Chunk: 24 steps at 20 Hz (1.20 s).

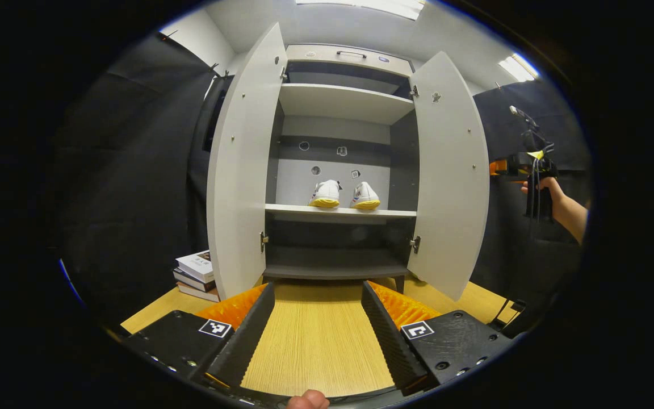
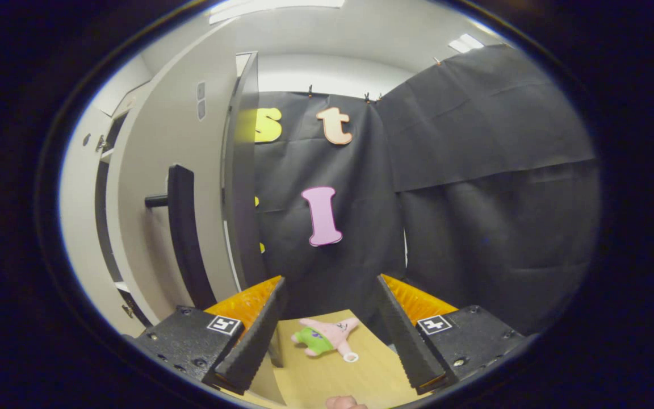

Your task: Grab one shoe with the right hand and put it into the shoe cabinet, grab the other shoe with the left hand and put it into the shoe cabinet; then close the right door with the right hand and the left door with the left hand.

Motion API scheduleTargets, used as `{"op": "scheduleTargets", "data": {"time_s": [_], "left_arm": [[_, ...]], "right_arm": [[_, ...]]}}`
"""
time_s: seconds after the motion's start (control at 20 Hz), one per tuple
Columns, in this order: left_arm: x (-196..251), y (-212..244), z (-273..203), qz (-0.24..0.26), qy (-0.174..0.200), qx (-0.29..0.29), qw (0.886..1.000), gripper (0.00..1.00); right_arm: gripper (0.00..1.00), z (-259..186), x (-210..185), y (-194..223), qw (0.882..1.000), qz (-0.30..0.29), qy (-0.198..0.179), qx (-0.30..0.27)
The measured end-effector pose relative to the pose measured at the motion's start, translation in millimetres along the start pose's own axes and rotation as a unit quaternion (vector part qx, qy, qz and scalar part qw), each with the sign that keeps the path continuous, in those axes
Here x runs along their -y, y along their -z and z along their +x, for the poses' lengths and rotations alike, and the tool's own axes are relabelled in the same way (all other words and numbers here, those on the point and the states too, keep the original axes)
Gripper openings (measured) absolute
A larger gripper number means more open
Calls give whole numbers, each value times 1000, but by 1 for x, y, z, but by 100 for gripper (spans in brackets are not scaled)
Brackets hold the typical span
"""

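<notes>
The shoe cabinet [image 1: 341, 102] stands on the wooden table with both doors swung wide. Two white shoes with yellow soles, one [image 1: 325, 194] beside the other [image 1: 365, 196], sit heels outward on the middle shelf. My left gripper [image 1: 318, 286] hangs open in front of the cabinet, low over the table, holding nothing. Right of the right door [image 1: 449, 170], a hand holds the right gripper [image 1: 534, 165] up. In the right gripper view, my right gripper [image 2: 328, 281] is open and empty, just right of that door's outer face [image 2: 156, 159] and its black handle [image 2: 182, 238].
A stack of books [image 1: 196, 275] lies on the table by the left door [image 1: 242, 170]. A pink and green plush toy [image 2: 327, 336] lies on the table below the right gripper. Black cloth walls close in the booth.
</notes>
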<state>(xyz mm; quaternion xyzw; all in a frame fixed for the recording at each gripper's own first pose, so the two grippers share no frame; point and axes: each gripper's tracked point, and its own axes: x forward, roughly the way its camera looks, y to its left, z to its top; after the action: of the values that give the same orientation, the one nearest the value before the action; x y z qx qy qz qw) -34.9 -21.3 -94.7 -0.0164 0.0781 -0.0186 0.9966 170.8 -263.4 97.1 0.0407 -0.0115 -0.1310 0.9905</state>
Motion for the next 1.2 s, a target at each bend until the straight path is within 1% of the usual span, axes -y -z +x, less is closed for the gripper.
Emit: {"op": "scheduleTargets", "data": {"time_s": [0.05, 0.1, 0.2, 0.25, 0.3, 0.4, 0.55, 0.7, 0.9, 1.0, 1.2], "left_arm": [[1, 2, 2, 1, 1, -2, 1000, 93], [2, 2, 2, 2, 3, -3, 1000, 93], [1, 2, 4, 5, 3, -1, 1000, 93], [0, 2, 6, 5, 2, -1, 1000, 93], [1, 2, 7, 2, 4, -3, 1000, 93], [3, 4, 11, -3, 10, -8, 1000, 93], [5, 2, 14, 0, 14, -5, 1000, 93], [6, 5, 17, -2, 16, -8, 1000, 93], [0, 8, 17, -2, 10, -12, 1000, 93], [-5, 11, 18, -4, 6, -16, 1000, 93], [-13, 14, 18, -10, -3, -19, 1000, 93]], "right_arm": [[96, 1, -5, -1, 1000, -4, -4, 2], [98, 3, -10, -4, 1000, -7, -9, 4], [95, 3, -7, -6, 1000, -17, 1, 7], [96, 1, -10, -8, 1000, -14, 2, 10], [97, 0, -14, -7, 1000, -8, -3, 8], [96, -5, -24, -3, 1000, -2, -16, 3], [95, -11, -31, -4, 1000, -18, -10, 10], [95, -24, -60, -3, 999, -27, -31, 16], [95, -39, -90, -1, 998, -40, -37, 22], [95, -43, -109, 2, 998, -40, -47, 21], [95, -46, -157, 8, 995, -41, -90, 15]]}}
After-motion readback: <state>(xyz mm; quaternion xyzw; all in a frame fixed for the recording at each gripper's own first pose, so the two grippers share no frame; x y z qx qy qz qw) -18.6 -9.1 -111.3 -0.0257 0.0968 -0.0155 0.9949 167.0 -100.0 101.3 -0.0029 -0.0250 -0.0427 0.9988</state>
